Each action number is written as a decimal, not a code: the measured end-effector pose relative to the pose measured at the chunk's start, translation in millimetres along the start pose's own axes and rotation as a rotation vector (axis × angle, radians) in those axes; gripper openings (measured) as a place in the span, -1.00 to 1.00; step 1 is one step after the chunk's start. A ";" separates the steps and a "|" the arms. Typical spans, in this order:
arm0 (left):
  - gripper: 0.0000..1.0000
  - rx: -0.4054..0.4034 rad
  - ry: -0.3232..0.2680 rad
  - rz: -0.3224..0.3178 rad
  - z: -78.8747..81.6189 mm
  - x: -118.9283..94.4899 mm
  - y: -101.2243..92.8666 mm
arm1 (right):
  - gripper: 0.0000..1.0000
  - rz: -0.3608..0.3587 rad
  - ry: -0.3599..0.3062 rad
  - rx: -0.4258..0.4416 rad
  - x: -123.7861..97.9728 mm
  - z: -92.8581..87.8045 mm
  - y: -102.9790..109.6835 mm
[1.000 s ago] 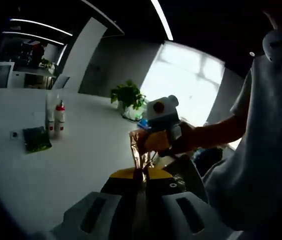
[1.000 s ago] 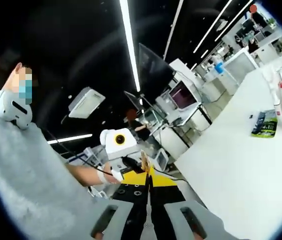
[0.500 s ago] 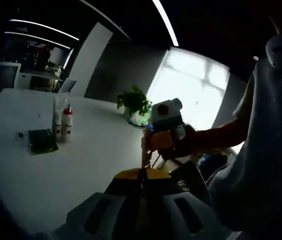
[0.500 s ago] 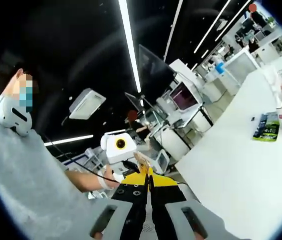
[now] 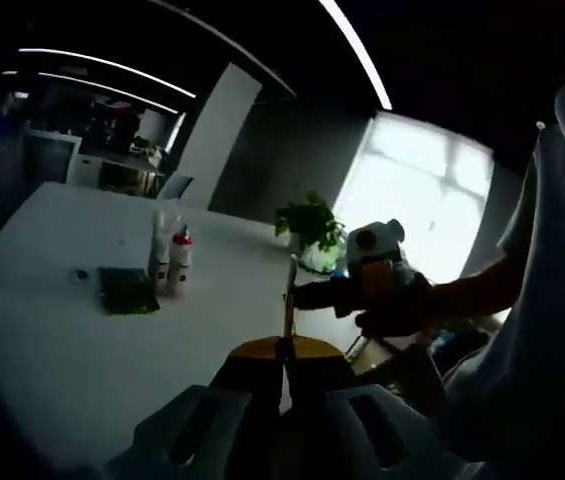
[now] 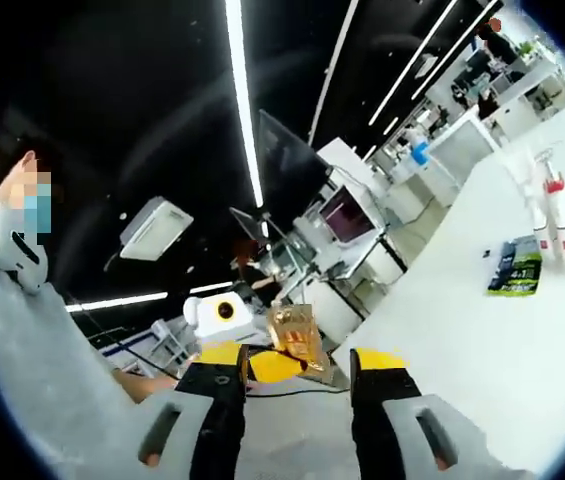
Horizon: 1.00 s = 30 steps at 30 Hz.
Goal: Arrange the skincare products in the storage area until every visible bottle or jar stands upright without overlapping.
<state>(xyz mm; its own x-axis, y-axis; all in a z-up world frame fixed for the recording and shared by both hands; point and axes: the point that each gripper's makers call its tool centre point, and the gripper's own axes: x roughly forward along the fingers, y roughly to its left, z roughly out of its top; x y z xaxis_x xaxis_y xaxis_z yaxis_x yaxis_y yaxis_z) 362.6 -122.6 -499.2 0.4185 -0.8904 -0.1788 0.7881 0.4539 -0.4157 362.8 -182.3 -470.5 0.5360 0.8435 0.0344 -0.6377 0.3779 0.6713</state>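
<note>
Pinching thin crinkled gold foil sachet, left tool.

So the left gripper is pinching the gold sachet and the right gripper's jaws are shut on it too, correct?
Not quite. The left gripper does pinch the gold sachet, but the right gripper's jaws stand wide open in the right gripper view, with the sachet between and beyond them, ungripped.

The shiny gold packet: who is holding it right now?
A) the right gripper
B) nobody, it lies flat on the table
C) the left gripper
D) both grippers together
C. In the right gripper view the right gripper has its jaws wide apart, and the gold packet sits pinched in the shut left gripper.
</note>
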 end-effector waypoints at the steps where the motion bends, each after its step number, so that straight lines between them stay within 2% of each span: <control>1: -1.00 0.011 -0.008 0.048 1.7 -1.6 8.7 | 0.06 -0.037 -0.021 -0.022 -1.7 4.0 -4.1; 2: -1.00 0.032 -0.014 0.093 3.2 -3.3 15.2 | 0.19 -0.085 -0.044 -0.044 -3.5 7.7 -9.4; 3: -1.00 0.036 -0.022 0.108 4.7 -4.4 17.2 | 0.34 -0.129 -0.047 -0.055 -5.2 8.1 -13.9; 4: -1.00 0.034 -0.028 0.102 5.6 -4.2 15.3 | 0.39 -0.149 -0.039 -0.053 -5.9 6.5 -15.8; 9: -1.00 0.077 -0.037 0.140 7.7 -6.4 19.9 | 0.35 -0.286 0.013 -0.082 -8.2 -0.9 -33.0; 10: -1.00 0.084 -0.038 0.148 8.0 -6.6 21.7 | 0.32 -0.331 0.019 -0.096 -8.9 -0.8 -39.5; 12: -1.00 0.088 -0.032 0.154 7.3 -6.5 22.8 | 0.24 -0.370 0.046 -0.083 -7.5 -6.4 -45.6; 16: -1.00 0.100 -0.018 0.163 4.8 -5.7 24.1 | 0.17 -0.431 0.111 -0.132 -5.8 -19.2 -56.0; 20: -1.00 0.102 -0.017 0.170 4.6 -5.9 25.7 | 0.11 -0.480 0.110 -0.120 -10.2 -22.2 -63.3; 25: -1.00 0.101 -0.012 0.176 3.6 -5.6 27.4 | 0.12 -0.502 0.100 -0.129 -14.7 -21.0 -63.8; 27: -1.00 0.101 -0.007 0.173 2.9 -5.3 27.6 | 0.12 -0.501 0.108 -0.148 -16.8 -22.0 -62.4; 30: -1.00 0.091 -0.002 0.180 1.6 -5.0 30.0 | 0.10 -0.520 0.149 -0.231 -23.2 -25.8 -62.3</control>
<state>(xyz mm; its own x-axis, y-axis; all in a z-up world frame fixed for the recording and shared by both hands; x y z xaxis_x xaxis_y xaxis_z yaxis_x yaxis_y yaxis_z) 384.8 -104.4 -509.3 0.5570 -0.7947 -0.2412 0.7383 0.6069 -0.2944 375.8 -215.6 -532.3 0.7380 0.5630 -0.3720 -0.4248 0.8159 0.3923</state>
